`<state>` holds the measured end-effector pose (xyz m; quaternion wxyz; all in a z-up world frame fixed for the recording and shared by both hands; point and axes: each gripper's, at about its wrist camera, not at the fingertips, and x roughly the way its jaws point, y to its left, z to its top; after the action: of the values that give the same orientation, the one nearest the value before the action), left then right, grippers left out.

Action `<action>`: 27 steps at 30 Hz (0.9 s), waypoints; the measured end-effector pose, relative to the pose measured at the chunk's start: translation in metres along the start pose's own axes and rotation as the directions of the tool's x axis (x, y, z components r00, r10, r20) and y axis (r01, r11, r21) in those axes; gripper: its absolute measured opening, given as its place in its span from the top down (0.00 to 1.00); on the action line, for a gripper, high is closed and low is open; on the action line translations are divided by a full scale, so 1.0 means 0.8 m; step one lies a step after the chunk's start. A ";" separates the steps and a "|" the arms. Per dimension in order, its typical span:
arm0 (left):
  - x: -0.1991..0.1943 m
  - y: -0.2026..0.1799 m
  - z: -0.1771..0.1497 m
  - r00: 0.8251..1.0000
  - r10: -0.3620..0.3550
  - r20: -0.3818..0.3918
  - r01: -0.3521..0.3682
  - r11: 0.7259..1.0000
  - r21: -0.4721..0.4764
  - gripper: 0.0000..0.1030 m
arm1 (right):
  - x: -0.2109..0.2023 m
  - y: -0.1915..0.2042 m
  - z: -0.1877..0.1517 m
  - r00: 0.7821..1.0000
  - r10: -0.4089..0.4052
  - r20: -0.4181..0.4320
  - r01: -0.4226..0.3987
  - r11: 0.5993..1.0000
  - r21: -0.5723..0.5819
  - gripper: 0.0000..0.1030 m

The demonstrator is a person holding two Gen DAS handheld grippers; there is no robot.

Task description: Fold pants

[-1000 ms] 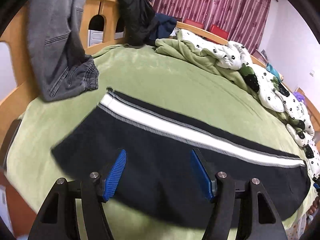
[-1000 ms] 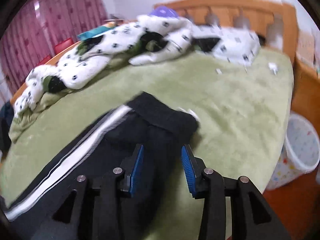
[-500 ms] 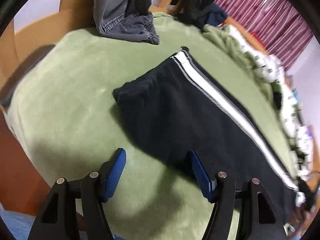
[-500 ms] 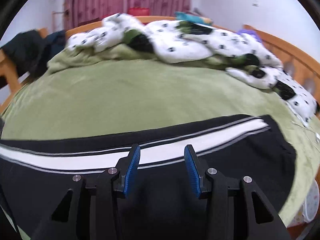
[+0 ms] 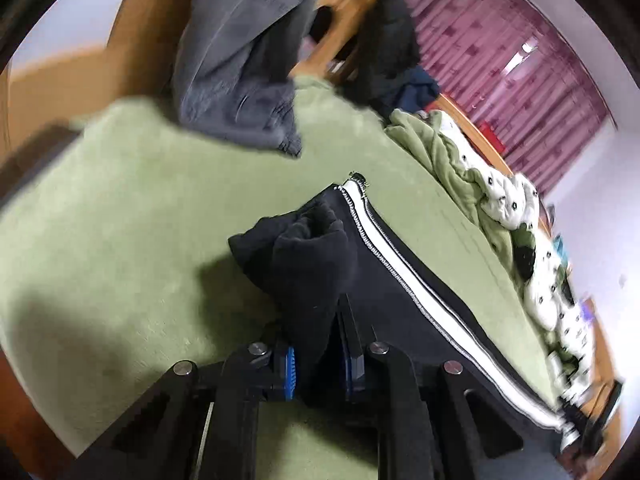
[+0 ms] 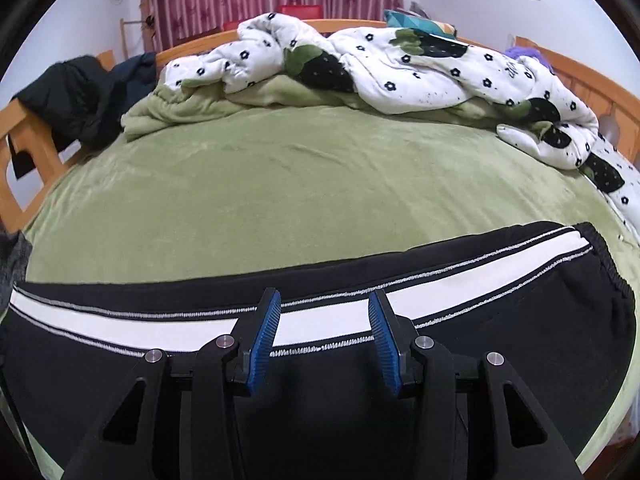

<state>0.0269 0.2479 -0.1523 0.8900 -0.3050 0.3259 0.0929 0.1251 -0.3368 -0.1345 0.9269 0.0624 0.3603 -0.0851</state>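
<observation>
1. The black track pants (image 5: 404, 292), with a white side stripe (image 5: 400, 276) edged in grey stitching, lie stretched across the near part of the bed (image 5: 120, 216), on its green plush blanket.
2. In the left wrist view, the left gripper (image 5: 318, 364) has just been closing, and its blue-padded fingers (image 5: 290, 372) now pinch a bunched fold of black cloth at the leg end of the pants; the fabric rises in a rumpled hump in front of the pads.
3. Beyond that hump, a pair of grey trousers (image 5: 240, 64) hangs over the wooden bed frame (image 5: 72, 80), its end resting on the blanket, well apart from the black pants.
4. Further right, dark jackets (image 5: 388, 52) are draped on the frame, and a white flowered quilt (image 5: 512, 200) is piled along the far side.
5. In the right wrist view, the right gripper (image 6: 324, 340) hovers over the middle of the pants, its fingers (image 6: 264, 340) partly apart with nothing between them, framing the stripe.
6. The elastic waistband (image 6: 612, 268) lies at the right end.
</observation>
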 end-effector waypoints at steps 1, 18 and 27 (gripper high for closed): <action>0.007 -0.007 -0.004 0.997 0.073 -0.023 -0.072 0.996 0.051 0.80 | 0.000 -0.005 0.000 1.000 0.002 -0.003 -0.002 1.000 0.017 0.56; 0.039 -0.103 0.074 0.993 0.113 -0.036 -0.102 0.971 0.217 0.45 | 0.019 -0.013 0.001 0.997 0.028 -0.065 -0.027 0.999 0.019 0.56; 0.160 -0.120 0.094 0.949 0.306 -0.082 -0.262 0.903 0.340 0.78 | 0.037 0.003 0.001 0.996 -0.011 -0.083 0.008 1.000 -0.029 0.56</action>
<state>0.2000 0.2128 -0.1422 0.8812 -0.1091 0.4361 0.1462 0.1481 -0.3378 -0.1539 0.9114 0.0508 0.4001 -0.0817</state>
